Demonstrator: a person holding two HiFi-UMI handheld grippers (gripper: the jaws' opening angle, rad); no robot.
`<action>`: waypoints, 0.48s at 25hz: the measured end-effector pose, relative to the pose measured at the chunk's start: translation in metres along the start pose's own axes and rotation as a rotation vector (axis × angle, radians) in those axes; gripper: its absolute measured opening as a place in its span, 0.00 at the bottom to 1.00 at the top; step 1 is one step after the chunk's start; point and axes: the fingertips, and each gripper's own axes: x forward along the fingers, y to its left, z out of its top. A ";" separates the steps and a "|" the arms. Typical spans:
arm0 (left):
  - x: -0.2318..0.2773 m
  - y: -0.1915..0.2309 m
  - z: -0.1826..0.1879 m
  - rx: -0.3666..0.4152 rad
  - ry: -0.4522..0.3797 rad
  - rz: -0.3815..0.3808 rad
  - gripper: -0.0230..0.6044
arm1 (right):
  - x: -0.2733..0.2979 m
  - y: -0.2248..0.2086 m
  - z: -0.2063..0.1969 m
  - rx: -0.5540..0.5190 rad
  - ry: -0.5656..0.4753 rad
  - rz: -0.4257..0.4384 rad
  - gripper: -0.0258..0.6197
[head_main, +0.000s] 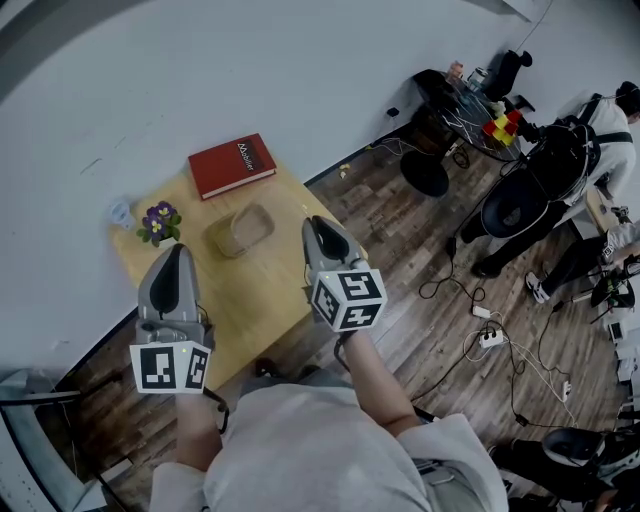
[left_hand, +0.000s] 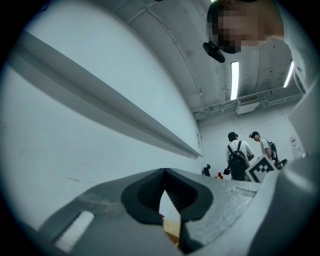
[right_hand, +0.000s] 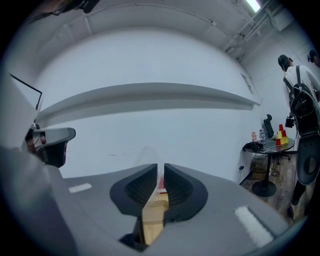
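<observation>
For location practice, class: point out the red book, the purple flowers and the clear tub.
red book (head_main: 232, 165), head view, middle of cover
purple flowers (head_main: 160, 218), head view, on the blossoms
clear tub (head_main: 271, 228), head view, right rim

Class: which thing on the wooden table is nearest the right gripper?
The clear tub, just left of the right gripper; the red book and purple flowers sit farther off.

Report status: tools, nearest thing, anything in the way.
Left tool shut, empty. Right tool barely open, empty. Bowl on table between them, untouched. Nothing blocking.
</observation>
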 end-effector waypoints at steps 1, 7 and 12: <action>0.000 -0.001 0.001 0.001 -0.001 0.001 0.04 | -0.002 -0.001 0.003 -0.007 -0.006 0.000 0.11; 0.002 -0.007 0.003 0.003 -0.006 0.008 0.04 | -0.012 -0.003 0.017 -0.064 -0.037 -0.003 0.11; 0.001 -0.014 0.004 0.002 -0.004 0.012 0.04 | -0.022 -0.005 0.028 -0.102 -0.058 -0.006 0.11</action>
